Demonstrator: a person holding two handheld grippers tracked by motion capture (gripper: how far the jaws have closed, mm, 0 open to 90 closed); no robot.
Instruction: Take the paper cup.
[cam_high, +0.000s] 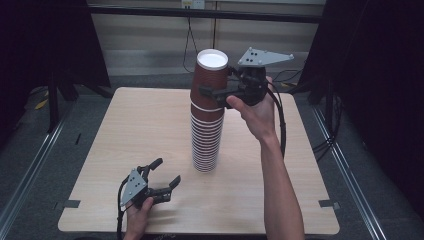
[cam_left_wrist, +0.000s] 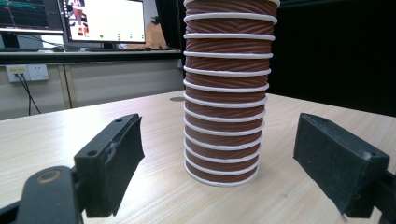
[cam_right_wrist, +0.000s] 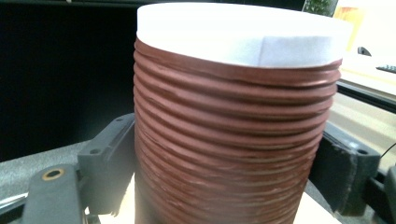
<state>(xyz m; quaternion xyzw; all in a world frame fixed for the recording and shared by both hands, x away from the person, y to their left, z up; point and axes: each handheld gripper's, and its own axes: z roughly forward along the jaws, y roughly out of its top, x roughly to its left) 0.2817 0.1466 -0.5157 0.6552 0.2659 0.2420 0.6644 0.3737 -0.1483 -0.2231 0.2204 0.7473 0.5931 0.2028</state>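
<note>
A tall stack of brown ribbed paper cups (cam_high: 205, 142) stands upside down at the middle of the wooden table (cam_high: 140, 125). My right gripper (cam_high: 217, 82) is up at the stack's top, jaws shut on the topmost cup (cam_high: 210, 75), whose white base faces up. In the right gripper view that cup (cam_right_wrist: 233, 126) sits between the two black pads (cam_right_wrist: 109, 158) of the right gripper (cam_right_wrist: 229, 172). My left gripper (cam_high: 167, 170) rests low near the table's front left, open and holding nothing. In the left gripper view, the left gripper (cam_left_wrist: 219, 158) faces the stack's lower part (cam_left_wrist: 224, 93), a short way off.
The person's right forearm (cam_high: 277, 175) reaches in from the bottom right beside the stack. Computer monitors (cam_left_wrist: 102, 21) stand on a desk beyond the table. Metal rails (cam_high: 30, 165) run along the floor on both sides, and cables (cam_high: 280, 120) trail from the right gripper.
</note>
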